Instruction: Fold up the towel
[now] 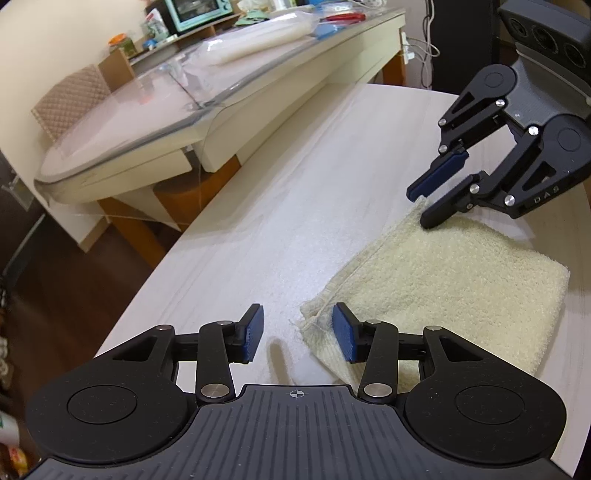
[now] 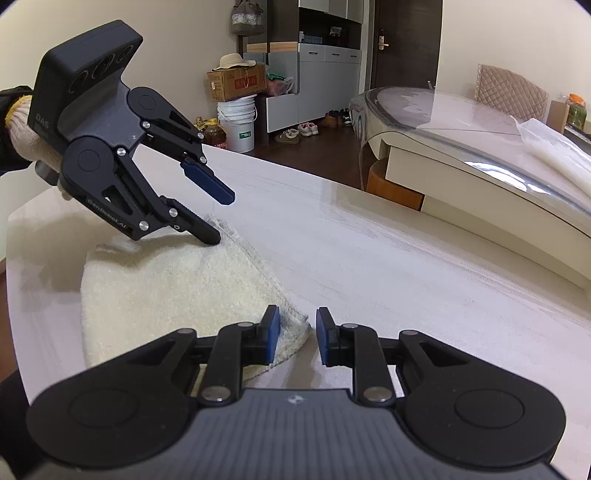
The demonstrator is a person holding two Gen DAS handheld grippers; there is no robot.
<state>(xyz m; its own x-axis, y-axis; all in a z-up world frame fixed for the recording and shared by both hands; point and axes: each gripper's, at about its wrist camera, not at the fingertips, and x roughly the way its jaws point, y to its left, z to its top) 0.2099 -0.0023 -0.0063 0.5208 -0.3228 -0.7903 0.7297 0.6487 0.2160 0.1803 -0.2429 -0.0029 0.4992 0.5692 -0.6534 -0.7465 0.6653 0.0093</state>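
Observation:
A cream terry towel [image 1: 439, 280] lies folded and flat on the pale table [image 1: 280, 221]. My left gripper [image 1: 297, 334] is open, its jaws astride the towel's near left corner, just above it. My right gripper [image 1: 421, 206] is open at the towel's far corner, its lower finger resting on the cloth. In the right wrist view the towel [image 2: 177, 291] lies at the left, my right gripper [image 2: 295, 339] is open over its near corner, and my left gripper [image 2: 223, 221] is open with its lower finger on the far corner.
A glass-topped cream table [image 1: 155, 122] with clutter and a teal oven [image 1: 195, 13] stands to the left. A quilted chair [image 1: 70, 103] stands behind it. A bucket [image 2: 240, 127], boxes and cabinets stand across the room.

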